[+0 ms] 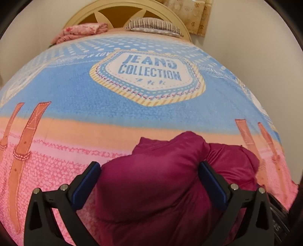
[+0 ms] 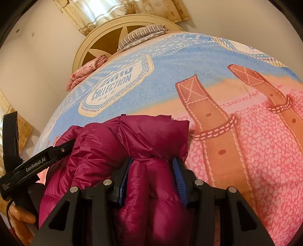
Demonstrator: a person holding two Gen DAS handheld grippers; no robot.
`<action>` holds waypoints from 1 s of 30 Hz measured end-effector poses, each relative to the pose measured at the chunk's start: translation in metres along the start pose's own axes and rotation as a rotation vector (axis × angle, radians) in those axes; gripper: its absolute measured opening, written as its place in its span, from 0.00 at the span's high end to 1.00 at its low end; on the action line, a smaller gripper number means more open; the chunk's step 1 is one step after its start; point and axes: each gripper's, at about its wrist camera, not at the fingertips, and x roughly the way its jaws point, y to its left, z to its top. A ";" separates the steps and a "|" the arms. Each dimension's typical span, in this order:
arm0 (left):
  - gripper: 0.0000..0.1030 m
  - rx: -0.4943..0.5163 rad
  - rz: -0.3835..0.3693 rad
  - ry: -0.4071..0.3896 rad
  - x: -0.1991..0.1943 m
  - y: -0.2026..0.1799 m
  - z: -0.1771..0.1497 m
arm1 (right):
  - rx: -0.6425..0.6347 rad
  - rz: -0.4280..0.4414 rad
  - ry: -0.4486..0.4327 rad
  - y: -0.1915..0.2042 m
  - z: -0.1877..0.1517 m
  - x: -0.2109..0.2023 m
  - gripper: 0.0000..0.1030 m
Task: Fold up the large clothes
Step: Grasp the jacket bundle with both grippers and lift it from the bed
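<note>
Right gripper (image 2: pixel 150 176) jaws are pinching the bunched magenta quilted puffer jacket (image 2: pixel 132 136) on the bed; left gripper (image 1: pixel 149 178) jaws are straddling it wide, seemingly ungripped; folding mostly remaining.

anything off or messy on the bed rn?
Nothing damaged or spilled. The magenta puffer jacket is bunched in a lump near the bedspread's edge, not flat. A crumpled pink cloth sits by the headboard.

We see the jacket (image 1: pixel 155 181) bunched on the bed (image 1: pixel 75 106) at the lower centre of the left wrist frame. At the top, a pillow (image 1: pixel 153 26) and, left of it, a folded cloth (image 1: pixel 79 31) lie against the headboard (image 1: pixel 121 13).
</note>
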 end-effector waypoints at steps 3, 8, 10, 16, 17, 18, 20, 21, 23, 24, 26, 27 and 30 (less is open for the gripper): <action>0.00 -0.087 -0.129 -0.024 -0.032 0.027 -0.005 | 0.075 0.090 0.012 -0.015 0.004 -0.007 0.56; 0.00 -0.117 -0.262 -0.112 -0.085 0.074 -0.039 | 0.236 0.355 -0.038 -0.050 0.003 -0.056 0.47; 0.00 -0.150 -0.312 -0.113 -0.087 0.086 -0.054 | 0.219 0.375 -0.051 -0.055 -0.001 -0.071 0.30; 0.00 -0.253 -0.553 -0.015 -0.044 0.079 -0.084 | 0.059 0.369 0.084 -0.033 -0.016 -0.052 0.23; 0.00 -0.237 -0.526 -0.028 -0.041 0.074 -0.085 | 0.029 0.371 0.108 -0.027 -0.018 -0.045 0.23; 0.00 -0.207 -0.511 -0.050 -0.044 0.069 -0.086 | 0.008 0.365 0.127 -0.023 -0.020 -0.039 0.23; 0.00 -0.149 -0.521 -0.057 -0.044 0.058 -0.086 | -0.027 0.343 0.131 -0.018 -0.020 -0.031 0.22; 0.00 -0.136 -0.532 -0.050 -0.043 0.054 -0.086 | -0.037 0.343 0.126 -0.016 -0.020 -0.029 0.21; 0.00 -0.112 -0.532 -0.044 -0.042 0.049 -0.087 | -0.055 0.338 0.124 -0.014 -0.016 -0.024 0.20; 0.00 -0.109 -0.537 -0.045 -0.041 0.049 -0.086 | -0.059 0.338 0.120 -0.015 -0.012 -0.023 0.20; 0.00 -0.114 -0.551 -0.046 -0.037 0.049 -0.085 | -0.036 0.339 0.111 -0.022 -0.005 -0.020 0.20; 0.00 -0.112 -0.551 -0.047 -0.036 0.049 -0.084 | -0.021 0.343 0.115 -0.025 -0.004 -0.017 0.20; 0.00 -0.093 -0.552 -0.048 -0.034 0.051 -0.079 | -0.090 0.333 0.128 -0.015 -0.004 -0.009 0.20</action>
